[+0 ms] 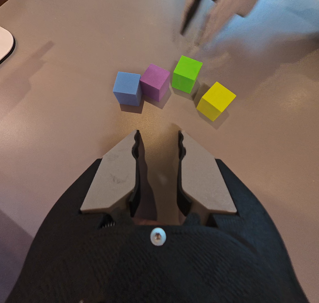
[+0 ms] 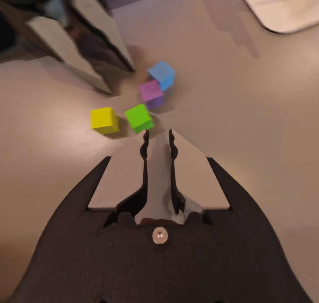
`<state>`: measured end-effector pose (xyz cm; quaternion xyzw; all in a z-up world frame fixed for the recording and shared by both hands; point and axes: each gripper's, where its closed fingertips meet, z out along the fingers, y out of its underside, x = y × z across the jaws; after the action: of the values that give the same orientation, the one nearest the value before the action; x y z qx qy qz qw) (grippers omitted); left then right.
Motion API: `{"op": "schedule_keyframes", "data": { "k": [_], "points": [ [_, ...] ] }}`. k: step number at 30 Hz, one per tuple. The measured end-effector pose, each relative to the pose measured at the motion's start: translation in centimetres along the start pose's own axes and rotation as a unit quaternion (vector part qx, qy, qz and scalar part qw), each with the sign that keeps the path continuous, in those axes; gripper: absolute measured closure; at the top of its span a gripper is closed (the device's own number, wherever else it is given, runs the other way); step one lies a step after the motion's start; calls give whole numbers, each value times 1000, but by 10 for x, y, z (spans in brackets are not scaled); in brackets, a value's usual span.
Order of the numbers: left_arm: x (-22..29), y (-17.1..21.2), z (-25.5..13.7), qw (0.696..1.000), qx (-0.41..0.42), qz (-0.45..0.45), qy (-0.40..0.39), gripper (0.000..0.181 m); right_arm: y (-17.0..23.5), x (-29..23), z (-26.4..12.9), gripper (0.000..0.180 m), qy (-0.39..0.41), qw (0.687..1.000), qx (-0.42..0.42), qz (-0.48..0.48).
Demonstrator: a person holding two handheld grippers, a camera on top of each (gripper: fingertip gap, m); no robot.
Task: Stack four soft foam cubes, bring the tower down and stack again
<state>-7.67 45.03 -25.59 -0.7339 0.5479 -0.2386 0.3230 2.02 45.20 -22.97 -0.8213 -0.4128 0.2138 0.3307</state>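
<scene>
Four foam cubes lie apart on the beige table (image 1: pixel 69 139), none stacked. In the left wrist view the blue cube (image 1: pixel 127 88) touches the purple cube (image 1: pixel 155 81); the green cube (image 1: pixel 187 73) and the yellow cube (image 1: pixel 215 101) sit to the right. My left gripper (image 1: pixel 158 131) is open and empty, short of the cubes. In the right wrist view the yellow cube (image 2: pixel 104 120), green cube (image 2: pixel 139 117), purple cube (image 2: pixel 151 93) and blue cube (image 2: pixel 162 74) show blurred. My right gripper (image 2: pixel 158 130) is open and empty, its left tip near the green cube.
A white rounded object (image 1: pixel 5 44) lies at the table's left edge; it also shows at the upper right of the right wrist view (image 2: pixel 279 6). The other gripper shows blurred at the top right of the left wrist view (image 1: pixel 215 9) and upper left of the right wrist view (image 2: pixel 77 40). The white rounded object (image 1: pixel 5 44) is about 25 cm from both grippers' fingertips.
</scene>
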Motion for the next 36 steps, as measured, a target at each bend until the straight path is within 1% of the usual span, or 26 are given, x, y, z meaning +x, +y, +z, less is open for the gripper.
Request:
{"op": "schedule_keyframes", "data": {
  "k": [2,3,4,6,8,10,12,14,16,20,23,25,27,33,36],
  "points": [
    [0,0,0,1000,0,0,0,138,15,36,-1,152,86,995,-25,33],
    [0,0,0,1000,0,0,1,138,23,47,-1,151,109,992,-37,45],
    [1,0,0,1000,0,1,1,138,31,55,-1,151,123,990,-46,55],
    [1,-1,1,1000,0,2,1,137,32,63,-2,150,134,988,-29,72],
    [2,-1,1,1000,0,2,2,137,34,68,-4,150,144,986,-29,79],
    [3,-2,2,1000,-1,7,4,137,33,69,-4,150,152,986,-27,69],
    [11,-1,1,1000,-2,18,25,138,32,68,-3,151,152,986,-19,64],
    [30,-2,1,997,1,31,75,121,31,68,-2,151,146,987,-6,69],
    [44,-4,2,994,1,48,99,123,30,70,-2,151,144,987,10,72],
    [56,-10,10,992,3,90,83,121,30,70,-2,152,146,987,17,70],
    [60,-17,18,993,4,90,79,121,29,70,-1,151,148,987,16,66],
    [64,-21,23,993,3,85,84,131,29,70,0,151,148,987,16,67],
    [67,-24,26,993,4,88,83,147,29,70,0,151,148,987,16,67],
    [64,-21,23,995,1,67,76,148,29,70,0,151,148,987,17,67],
    [60,-28,29,997,3,58,53,148,29,70,0,151,148,987,17,68]
  ]
}}
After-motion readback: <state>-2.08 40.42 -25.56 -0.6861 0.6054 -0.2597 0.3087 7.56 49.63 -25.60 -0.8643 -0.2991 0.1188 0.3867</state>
